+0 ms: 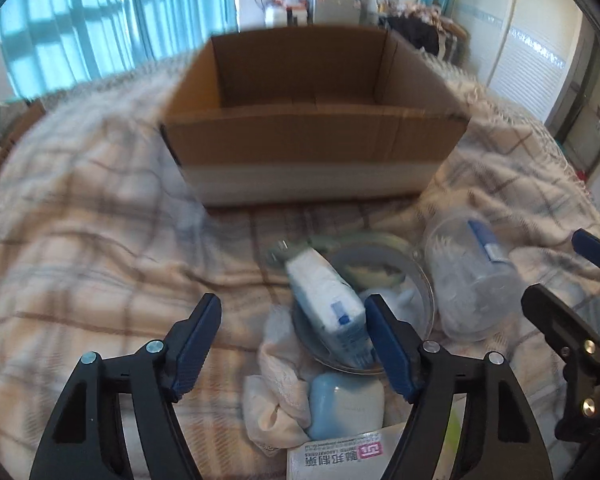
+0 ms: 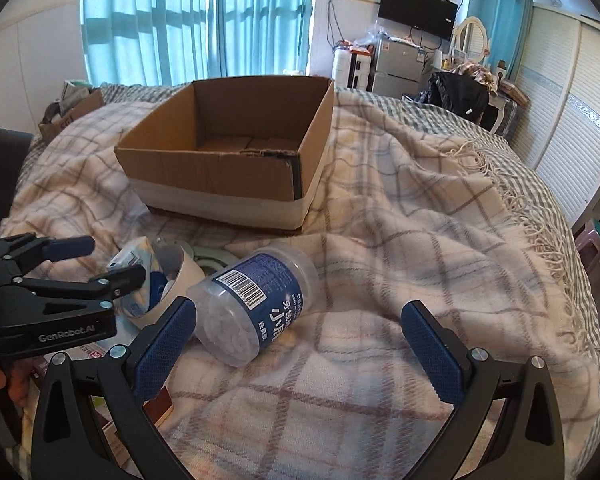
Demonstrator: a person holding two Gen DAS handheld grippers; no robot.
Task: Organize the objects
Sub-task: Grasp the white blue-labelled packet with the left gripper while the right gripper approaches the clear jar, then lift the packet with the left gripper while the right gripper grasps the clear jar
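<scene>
Clutter lies heaped near the front edge of a bed covered with a plaid blanket (image 2: 380, 216), where a person works with a two-finger claw in each hand. An open cardboard box (image 2: 236, 148), its inside bare, stands further back on the blanket, toward the middle of the bed. The left gripper (image 1: 294, 340) has its blue-padded fingers spread wide above the pile and grips nothing; the right pad sits just beside a white-and-blue tissue pack (image 1: 328, 304), though contact cannot be confirmed. The pack leans tilted inside a clear glass bowl (image 1: 416, 276). In front of the bowl, toward the near edge, lie a crumpled cream cloth (image 1: 278, 396), a pale blue case (image 1: 346, 406) and a white carton printed with red and black characters (image 1: 336, 456), crowded together. To the right of the bowl, a clear plastic jar with a blue label (image 2: 260, 304) lies on its side on the blanket, filled with small white pieces. The right gripper (image 2: 298, 350) is also held wide open and empty; the jar rests just ahead of its left finger, not between the pads. From the right wrist view, the left tool's black body, marked GenRobot.AI, reaches in over the bowl. Turquoise curtains (image 2: 196, 20) hang behind the bed, and a wall-mounted television (image 2: 418, 8) and a small grey refrigerator (image 2: 396, 64) stand beyond its far right corner.
</scene>
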